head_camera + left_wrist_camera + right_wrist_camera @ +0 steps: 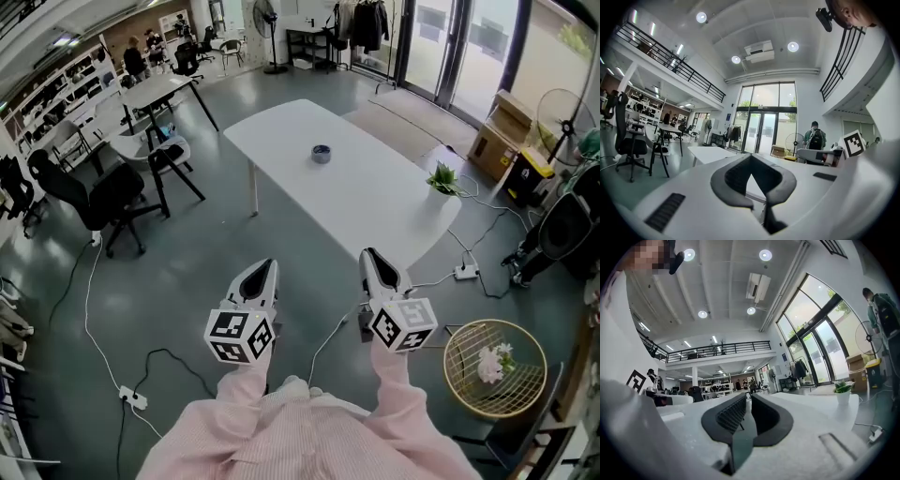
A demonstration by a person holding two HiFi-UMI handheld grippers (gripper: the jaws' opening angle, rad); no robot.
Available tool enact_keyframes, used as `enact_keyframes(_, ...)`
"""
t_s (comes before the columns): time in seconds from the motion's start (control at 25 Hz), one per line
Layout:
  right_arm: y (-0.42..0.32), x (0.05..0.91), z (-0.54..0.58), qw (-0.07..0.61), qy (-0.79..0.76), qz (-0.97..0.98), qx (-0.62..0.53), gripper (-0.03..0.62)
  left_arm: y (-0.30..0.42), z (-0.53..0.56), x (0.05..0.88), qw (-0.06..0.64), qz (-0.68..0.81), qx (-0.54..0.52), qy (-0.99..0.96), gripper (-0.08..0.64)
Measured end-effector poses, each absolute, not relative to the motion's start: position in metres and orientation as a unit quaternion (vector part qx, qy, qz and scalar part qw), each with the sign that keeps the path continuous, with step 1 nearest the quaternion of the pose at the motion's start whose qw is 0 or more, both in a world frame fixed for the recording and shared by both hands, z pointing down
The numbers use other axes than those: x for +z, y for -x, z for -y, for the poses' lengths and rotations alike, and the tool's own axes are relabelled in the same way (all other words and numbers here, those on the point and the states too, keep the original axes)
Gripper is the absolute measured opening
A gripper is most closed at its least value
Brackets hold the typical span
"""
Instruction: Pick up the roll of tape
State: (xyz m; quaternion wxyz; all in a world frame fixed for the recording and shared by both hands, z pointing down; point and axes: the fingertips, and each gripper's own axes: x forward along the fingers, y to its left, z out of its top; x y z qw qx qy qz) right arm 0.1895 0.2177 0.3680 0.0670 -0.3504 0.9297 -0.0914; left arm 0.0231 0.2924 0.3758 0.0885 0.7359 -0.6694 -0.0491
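**Tape sitting out on the table, both tongs shut**

Standing here watching. The small dark grey roll of tape [322,153] lies flat on the long white table [375,202], just above the middle of the head view and towards the table's far end. It sits by itself. The only other thing I can see on the table is a little green potted plant in a white pot [442,179], down at the right-hand corner.

The person in pink sleeves [281,431] holds both tools level in the lower half of the frame, over the grey floor and well short of the table.

- **Left gripper** [262,269]: its own view shows the dark pads meeting at the tips, so it's closed [751,157].
- **Right gripper** [372,255]: it's pinched down to a thin slit, basically shut on itself [747,397].

The tape is well apart from both of them.

Around the edges there's a black office chair [94,197] at the left. A round yellow wire basket [494,367] with pale flowers in it sits at the lower right.
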Motion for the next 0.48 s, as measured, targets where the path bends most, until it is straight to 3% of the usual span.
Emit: enact_keyframes(0.48,-0.174,0.392,-0.164,0.053,0.344,-0.929,-0.123,0.065,-0.01,-0.24,0.39,0.101,0.67,-0.04,-0.734,0.001)
